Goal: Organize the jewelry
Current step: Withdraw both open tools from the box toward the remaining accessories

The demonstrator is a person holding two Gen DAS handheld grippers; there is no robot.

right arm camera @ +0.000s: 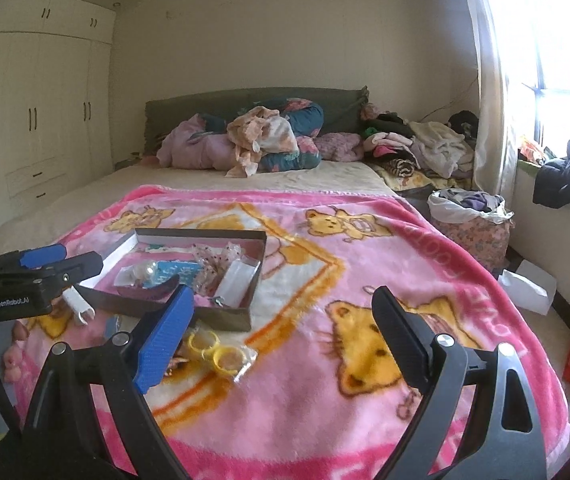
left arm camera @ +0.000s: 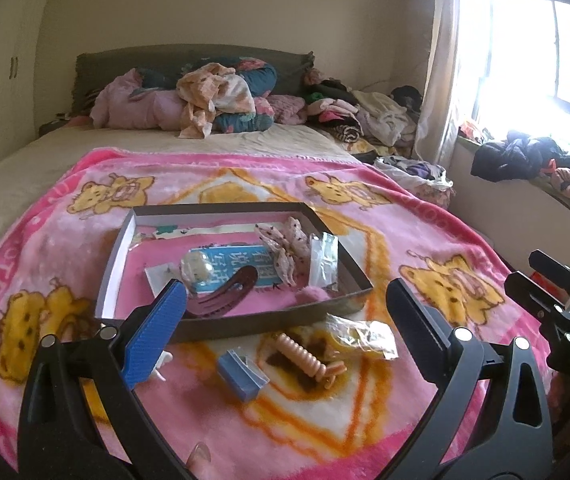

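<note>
A shallow grey box (left arm camera: 221, 326) (right arm camera: 225, 316) lies on a pink bear blanket (left arm camera: 425, 248). It holds a dark red hair clip (left arm camera: 225, 294), a spotted scrunchie (left arm camera: 285, 248), a clear packet (left arm camera: 323, 260) and a blue card (left arm camera: 241, 264). In front of the box lie a pink spiral hair tie (left arm camera: 305, 358), a small blue box (left arm camera: 241, 376) and a packet of yellow rings (right arm camera: 217, 354) (left arm camera: 359, 334). My left gripper (left arm camera: 285, 312) is open and empty above these loose items. My right gripper (right arm camera: 281, 320) is open and empty, to the right of the box. A white clip (right arm camera: 79, 306) lies left of the box.
The blanket covers the foot of a bed with piled bedding (left arm camera: 213, 100) and clothes (left arm camera: 361, 116) at its head. A cloth basket (right arm camera: 471, 220) stands by the bed's right side. A wardrobe (right arm camera: 37, 120) is at the left, a window sill with clothes (right arm camera: 569, 176) at the right.
</note>
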